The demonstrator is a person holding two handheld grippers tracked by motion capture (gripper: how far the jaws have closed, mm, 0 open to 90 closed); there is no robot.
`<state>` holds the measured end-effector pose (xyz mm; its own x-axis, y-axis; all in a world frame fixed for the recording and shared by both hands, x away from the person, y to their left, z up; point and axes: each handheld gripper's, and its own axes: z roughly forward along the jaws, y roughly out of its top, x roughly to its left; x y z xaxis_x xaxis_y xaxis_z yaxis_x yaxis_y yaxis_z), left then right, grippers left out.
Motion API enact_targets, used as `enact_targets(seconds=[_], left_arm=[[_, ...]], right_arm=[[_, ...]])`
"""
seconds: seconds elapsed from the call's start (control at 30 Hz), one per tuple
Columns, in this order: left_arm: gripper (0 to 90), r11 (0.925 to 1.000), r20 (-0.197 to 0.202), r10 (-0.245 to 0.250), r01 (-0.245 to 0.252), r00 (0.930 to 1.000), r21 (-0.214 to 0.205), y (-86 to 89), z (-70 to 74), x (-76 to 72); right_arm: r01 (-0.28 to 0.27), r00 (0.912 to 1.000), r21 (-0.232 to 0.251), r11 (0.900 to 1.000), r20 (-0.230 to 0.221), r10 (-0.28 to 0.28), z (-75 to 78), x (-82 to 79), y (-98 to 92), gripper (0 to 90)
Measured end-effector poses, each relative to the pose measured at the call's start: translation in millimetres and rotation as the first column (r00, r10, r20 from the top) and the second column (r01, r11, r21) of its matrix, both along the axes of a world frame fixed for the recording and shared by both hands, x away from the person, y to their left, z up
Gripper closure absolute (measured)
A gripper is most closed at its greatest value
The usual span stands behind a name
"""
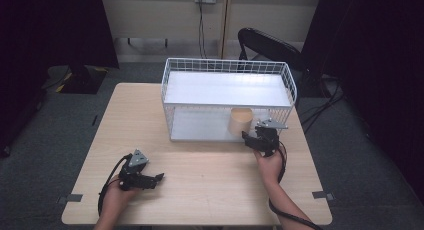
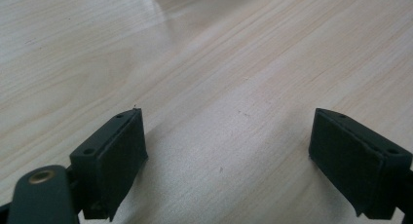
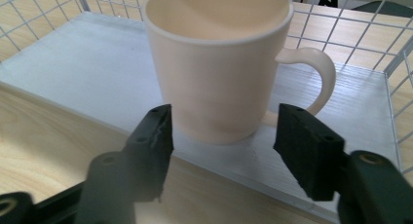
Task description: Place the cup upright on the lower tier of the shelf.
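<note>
The cream mug (image 3: 219,63) stood upright on the bottom shelf (image 1: 200,126) of the white wire rack (image 1: 228,99), over at its right end and close to the near edge, handle out toward the rack's right side mesh. The right gripper (image 1: 258,138) was parked just in front of it at the open near side, jaws apart and not touching the mug, one black pad (image 3: 156,136) on each side of the base with a gap showing. The upper shelf (image 1: 227,88) sat right above the mug, so headroom looked tight, and the wire mesh boxed it in on the right and behind. The left gripper (image 1: 159,178) was well away on the near left of the wooden table (image 1: 210,185), low over bare wood, jaws wide apart with nothing between them. Beyond the far right of the table was a black chair (image 1: 270,47), plus cables on the grey floor.
</note>
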<state>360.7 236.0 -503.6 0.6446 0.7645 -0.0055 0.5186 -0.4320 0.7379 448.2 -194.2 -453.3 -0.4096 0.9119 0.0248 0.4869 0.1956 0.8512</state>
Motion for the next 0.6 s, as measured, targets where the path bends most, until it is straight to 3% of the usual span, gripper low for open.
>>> enact_targets(seconds=[0.37, 0.6], left_arm=[[13.2, 1.0000, 0.000, 0.000, 0.000, 1.0000, 0.000, 0.0, 0.0, 0.0], [13.1, 1.0000, -0.001, -0.001, 0.001, 1.0000, -0.001, 0.0, 0.0, 0.1]], right_arm=[[-0.026, 0.9996, 0.001, 0.9997, -0.016, 0.026, -0.4, -6.2, -0.7, 14.6], [-0.033, 0.9994, 0.014, 0.9994, -0.009, 0.033, -1.0, -9.6, -5.9, 13.5]])
